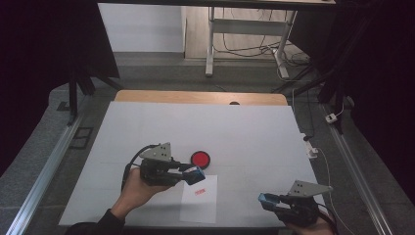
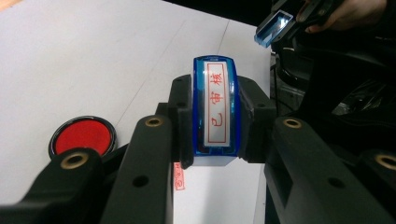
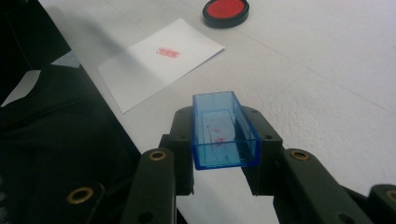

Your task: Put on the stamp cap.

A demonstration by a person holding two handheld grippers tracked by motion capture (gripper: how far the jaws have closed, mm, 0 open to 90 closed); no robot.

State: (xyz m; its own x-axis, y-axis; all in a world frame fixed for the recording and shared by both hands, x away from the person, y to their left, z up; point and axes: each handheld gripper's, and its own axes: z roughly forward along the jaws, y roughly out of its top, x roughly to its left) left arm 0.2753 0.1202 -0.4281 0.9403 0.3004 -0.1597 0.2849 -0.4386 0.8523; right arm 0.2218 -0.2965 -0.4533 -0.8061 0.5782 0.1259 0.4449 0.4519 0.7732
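Right gripper (image 3: 217, 140) clamps the clear blue plastic cap (image 3: 223, 130); left gripper (image 2: 215, 116) clamps the blue rectangular stamp (image 2: 215, 109), paper sheet (image 1: 199, 198) already stamped; recapping should follow.

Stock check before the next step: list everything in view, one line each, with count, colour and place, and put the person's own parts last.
stamp: one, blue with red characters, clamped in the left tool over the paper
stamp cap: one, clear blue, open side up, clamped in the right tool
ink pad: one, red in a black case, mid-table beyond the paper
paper: one, white with a red stamp mark, near edge
table: one, white top
left tool: one, black, shut on the stamp
right tool: one, black, shut on the cap
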